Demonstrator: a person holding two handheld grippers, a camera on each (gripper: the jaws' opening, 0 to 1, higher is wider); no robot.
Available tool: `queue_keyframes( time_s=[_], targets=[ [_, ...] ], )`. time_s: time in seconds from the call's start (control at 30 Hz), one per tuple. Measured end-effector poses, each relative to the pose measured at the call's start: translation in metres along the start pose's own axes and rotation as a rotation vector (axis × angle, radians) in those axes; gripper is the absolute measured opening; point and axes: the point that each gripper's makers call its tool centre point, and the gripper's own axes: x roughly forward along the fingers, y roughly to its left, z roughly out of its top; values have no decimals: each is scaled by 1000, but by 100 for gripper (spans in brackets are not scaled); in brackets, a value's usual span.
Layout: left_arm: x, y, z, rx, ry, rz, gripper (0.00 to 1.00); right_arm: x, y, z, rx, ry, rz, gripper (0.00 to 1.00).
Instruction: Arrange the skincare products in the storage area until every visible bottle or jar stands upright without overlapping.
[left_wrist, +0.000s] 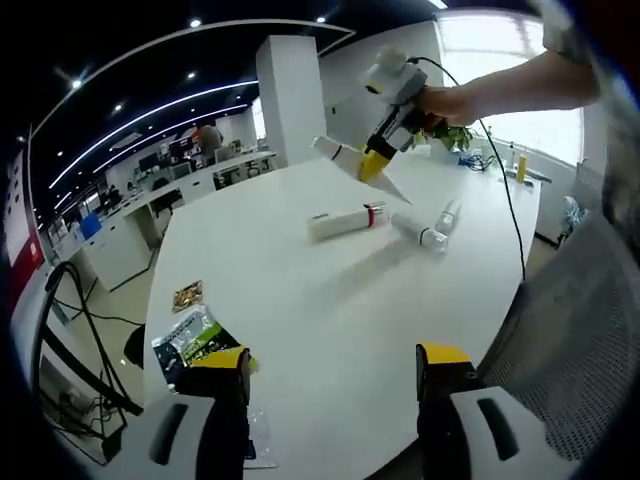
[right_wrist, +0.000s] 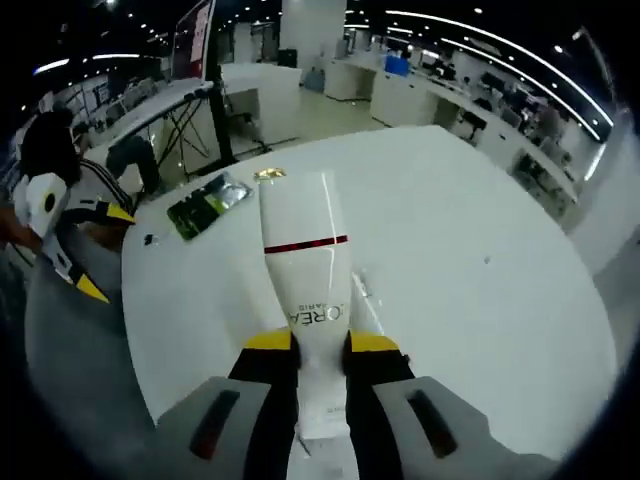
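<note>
Left gripper (left_wrist: 333, 375): seen at the bottom of the left gripper view, jaws spread wide, nothing held between them, hung over the near edge of the white table (left_wrist: 330, 300).
Packets: two counted near that edge, a green-and-black one (left_wrist: 190, 340) just beside the left jaw and a small gold one (left_wrist: 187, 295) a bit further in. Contents can't be made out.
Tubes lying down: two counted mid-table in the left gripper view, a white tube with a red band (left_wrist: 347, 220) and a clear-ish bottle with a dark ring (left_wrist: 425, 230) just beside it. Both are flat on their sides, not upright, and the ends look close but touching or not can't be told.
Right gripper (right_wrist: 320, 345): jaws closed narrow on a white tube (right_wrist: 305, 275), gripped low down near the printed lettering. A thin red band is seen across its middle.
Held tube: seen from the left gripper view too, lifted off the table and tilted, above and behind the two lying ones.
Tube count: three in total, one held, two lying.
Hand (left_wrist: 445, 103): wrapped round the right gripper's handle, arm reaching in from the upper right.
Far stuff: desks, a white pillar and ceiling lights, all well behind the table.
</note>
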Motion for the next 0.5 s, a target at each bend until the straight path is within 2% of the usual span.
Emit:
queue_keyframes(
  time_s=[0.07, 0.13, 0.17, 0.2, 0.3, 0.5],
  targets=[
    [0, -2, 2, -8, -11, -10, 75, -5, 27, -1, -7, -16, 42, 14],
    [1, -2, 2, -3, -10, -15, 75, -13, 60, 8, 122, -110, 96, 14],
    [1, -3, 3, -5, -16, -19, 75, -14, 64, 9, 132, -122, 103, 14],
    [0, -4, 4, -11, -22, -24, 75, -19, 77, 11, 147, -154, 112, 14],
    [-1, -5, 7, -12, -37, -29, 75, -22, 97, 3, 190, -161, 116, 14],
    [-3, -10, 15, -12, -74, -49, 74, -30, 128, -7, 182, -186, 115, 15]
  ],
)
